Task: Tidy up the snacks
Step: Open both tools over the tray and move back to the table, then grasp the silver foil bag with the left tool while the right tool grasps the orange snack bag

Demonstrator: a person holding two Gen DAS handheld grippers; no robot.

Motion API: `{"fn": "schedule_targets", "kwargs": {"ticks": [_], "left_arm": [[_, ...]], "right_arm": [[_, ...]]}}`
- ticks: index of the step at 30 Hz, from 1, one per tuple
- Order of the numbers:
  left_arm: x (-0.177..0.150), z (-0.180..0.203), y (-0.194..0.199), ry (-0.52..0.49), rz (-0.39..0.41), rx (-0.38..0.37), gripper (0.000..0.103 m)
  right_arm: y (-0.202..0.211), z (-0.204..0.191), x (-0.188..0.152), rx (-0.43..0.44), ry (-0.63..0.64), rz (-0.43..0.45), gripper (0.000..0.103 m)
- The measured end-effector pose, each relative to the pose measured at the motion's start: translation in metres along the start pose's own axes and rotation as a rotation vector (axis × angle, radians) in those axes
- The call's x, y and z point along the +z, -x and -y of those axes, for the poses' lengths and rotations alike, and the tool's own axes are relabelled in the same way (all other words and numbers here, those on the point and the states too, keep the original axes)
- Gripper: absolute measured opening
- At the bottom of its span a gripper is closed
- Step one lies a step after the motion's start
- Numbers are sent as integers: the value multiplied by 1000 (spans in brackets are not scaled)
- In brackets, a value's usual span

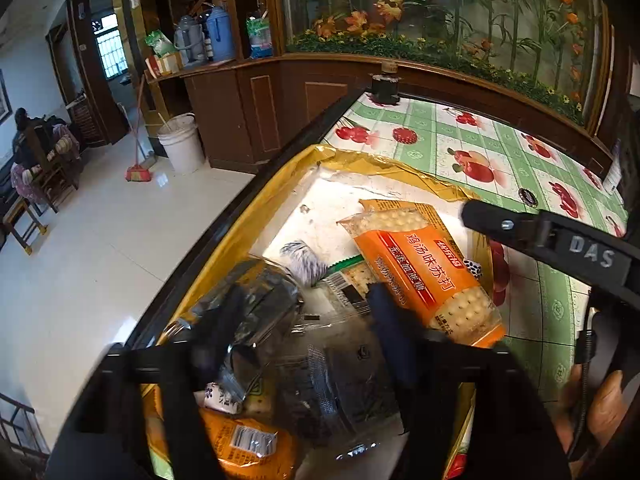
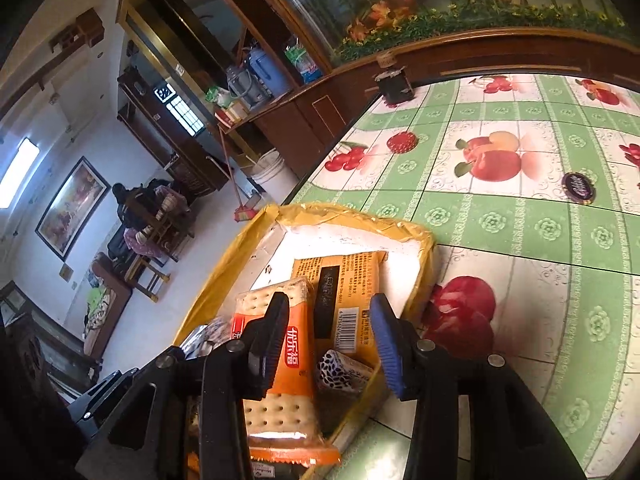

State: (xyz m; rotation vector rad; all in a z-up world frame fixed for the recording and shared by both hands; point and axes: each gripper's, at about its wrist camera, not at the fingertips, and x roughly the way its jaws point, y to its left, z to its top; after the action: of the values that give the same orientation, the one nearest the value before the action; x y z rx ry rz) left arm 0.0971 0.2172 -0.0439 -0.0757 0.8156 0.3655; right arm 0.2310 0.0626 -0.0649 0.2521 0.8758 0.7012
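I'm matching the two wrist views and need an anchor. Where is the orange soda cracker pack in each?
Left wrist: orange cracker pack lies right of centre, inside the box.
Right wrist: low centre, by the left finger.
Shared landmark: yellow-taped foam box.

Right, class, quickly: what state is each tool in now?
Left tool: open, gripping nothing.
Right tool: open, orange cracker packet not gripped.
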Motion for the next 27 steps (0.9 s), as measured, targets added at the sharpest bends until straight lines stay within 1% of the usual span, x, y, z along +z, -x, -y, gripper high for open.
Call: {"fn": "schedule_targets", "kwargs": {"ticks": [1, 3, 12, 18, 21, 25, 27], "left_arm": [[-1, 0, 5, 1, 18, 9, 81], [-1, 1, 11, 2, 29, 8, 81], [-9, 19, 24, -31, 21, -7, 81], [-14, 39, 36, -64, 30, -33, 81], [-16, 52, 39, -71, 23, -67, 81], [-17, 77, 42, -98, 0, -118, 80], [-19, 91, 45, -120, 0, -134, 80]], "right_arm": [[6, 1, 0, 0, -2, 9, 46], [18, 5, -1, -5, -5, 23, 47], [67, 38, -20, -53, -61, 58, 48], [99, 62, -41, -90, -88, 72, 48], [117, 78, -56, -127, -100, 81, 51], [147, 105, -75, -198, -120, 88, 53], [167, 120, -82, -257, -110, 108, 61]]}}
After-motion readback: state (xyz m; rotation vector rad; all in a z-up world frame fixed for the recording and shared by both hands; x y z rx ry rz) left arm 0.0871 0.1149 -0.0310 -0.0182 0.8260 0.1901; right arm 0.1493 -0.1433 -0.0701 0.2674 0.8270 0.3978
